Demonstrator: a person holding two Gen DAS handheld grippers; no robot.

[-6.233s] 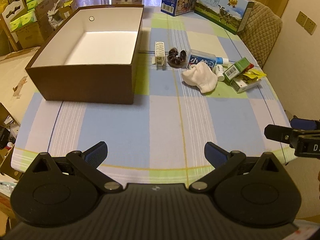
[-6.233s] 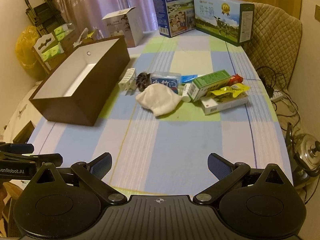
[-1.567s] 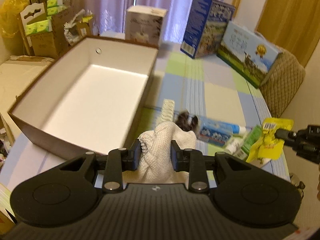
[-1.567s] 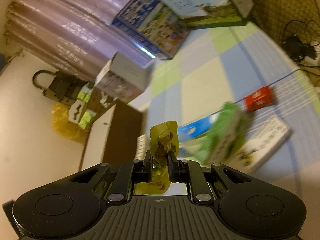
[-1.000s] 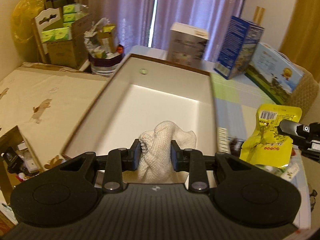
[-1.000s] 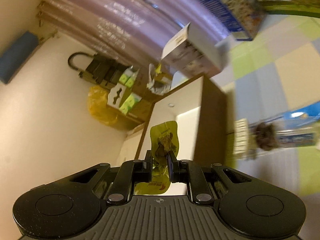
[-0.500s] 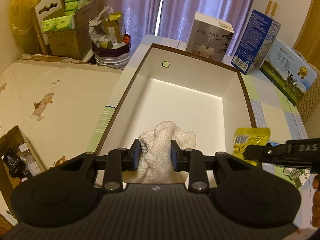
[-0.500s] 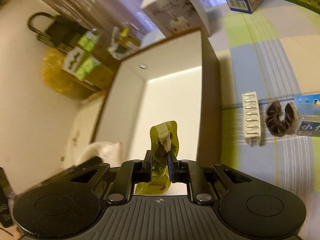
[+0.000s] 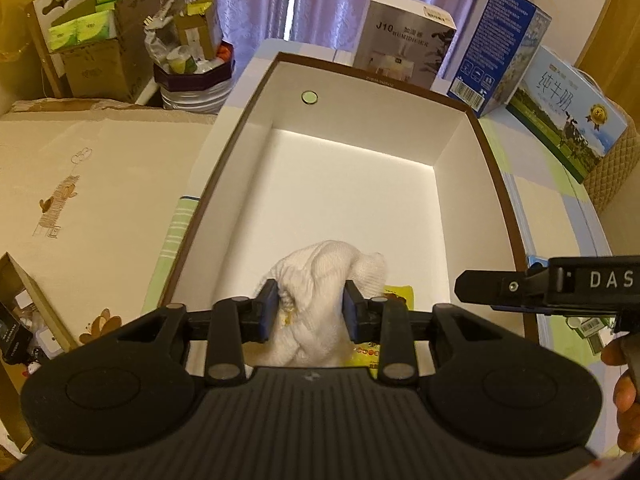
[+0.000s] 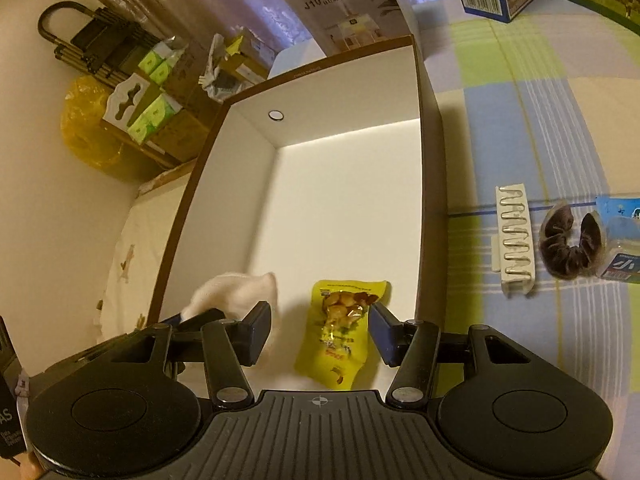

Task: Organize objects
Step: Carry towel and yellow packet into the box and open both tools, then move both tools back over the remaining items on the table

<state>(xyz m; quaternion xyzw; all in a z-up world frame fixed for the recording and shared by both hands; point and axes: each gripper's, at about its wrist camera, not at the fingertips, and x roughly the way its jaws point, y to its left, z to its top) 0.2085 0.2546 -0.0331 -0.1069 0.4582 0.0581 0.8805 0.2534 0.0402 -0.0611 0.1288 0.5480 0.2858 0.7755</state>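
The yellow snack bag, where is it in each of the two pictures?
Left wrist view: the yellow snack bag peeks out low in the middle, on the box floor, mostly hidden behind the white cloth that the left gripper holds.
Right wrist view: the bag lies in plain sight, low centre, between the right gripper's open fingers.
Shared landmark: the round hole in the box's far wall.

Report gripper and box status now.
Left gripper shut on white knitted cloth, over brown white-lined box. Right gripper open; yellow snack pouch lying on box floor. Nothing blocking.
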